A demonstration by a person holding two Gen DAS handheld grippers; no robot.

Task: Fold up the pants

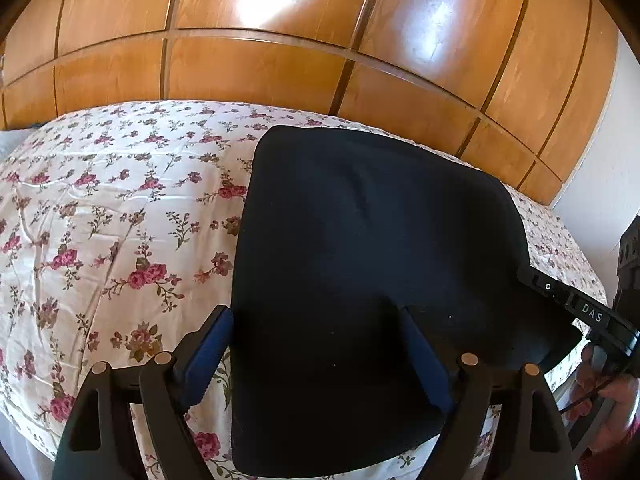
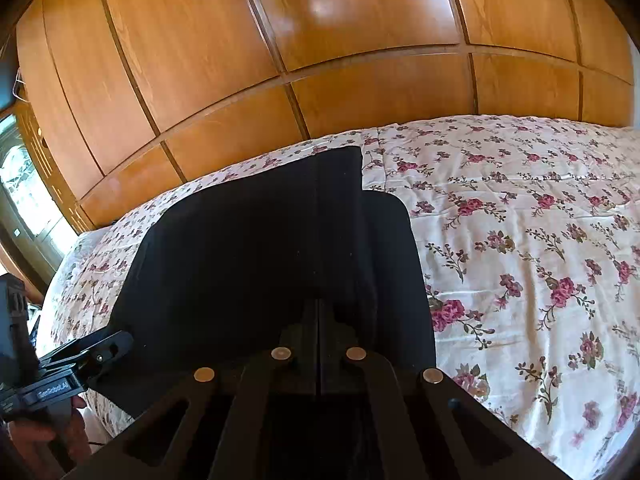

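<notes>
Pants (image 1: 360, 264): black, soft, limp, light; folded rectangle near bed's (image 1: 100, 220) front edge. Grip doubled edges. Left gripper (image 1: 320, 360) spread, straddling near edge; right gripper (image 2: 319, 240) pressed together, pinching nothing visible.

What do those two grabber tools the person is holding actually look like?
Both are black plastic. The left gripper has two curved linkage arms per side, joined by round tan pins, and jaws lined with blue ribbed pads. The right gripper has the same black arms and tan pins; its side bears white letters, "DAS". A thin black cable runs by the person's right hand.
</notes>
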